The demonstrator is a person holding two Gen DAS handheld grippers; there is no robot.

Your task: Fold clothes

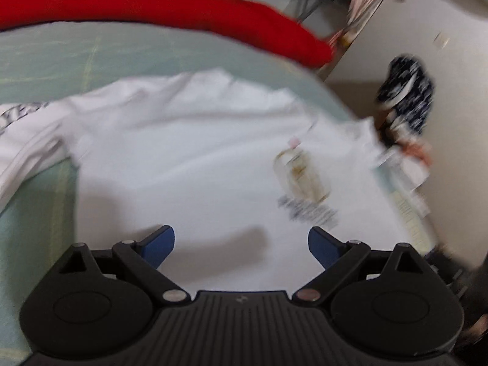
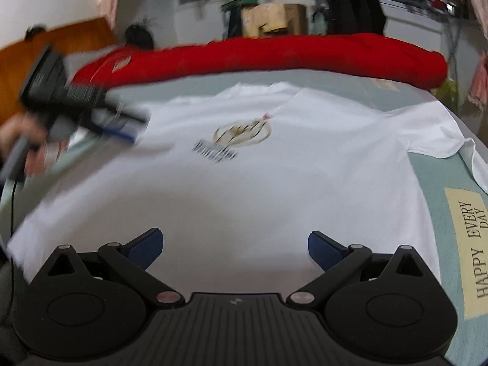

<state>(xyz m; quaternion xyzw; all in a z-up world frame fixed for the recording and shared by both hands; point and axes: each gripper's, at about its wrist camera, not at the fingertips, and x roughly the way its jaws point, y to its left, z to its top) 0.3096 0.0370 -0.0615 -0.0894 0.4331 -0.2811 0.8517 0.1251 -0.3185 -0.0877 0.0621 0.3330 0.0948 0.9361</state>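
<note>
Our right gripper (image 2: 235,248) and left gripper (image 1: 241,245) hover with jaws spread wide and empty over the white cotton T-shirt with a gold-and-black chest print (image 2: 274,183). It lies flat on the pale green bedcover (image 2: 433,177), collar away from us, left gripper nearer one sleeve.

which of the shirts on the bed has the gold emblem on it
The white T-shirt spread flat under both open grippers, with the gold emblem on it. The red garment lies bunched behind it; another white garment beside it shows only dark lettering.
</note>
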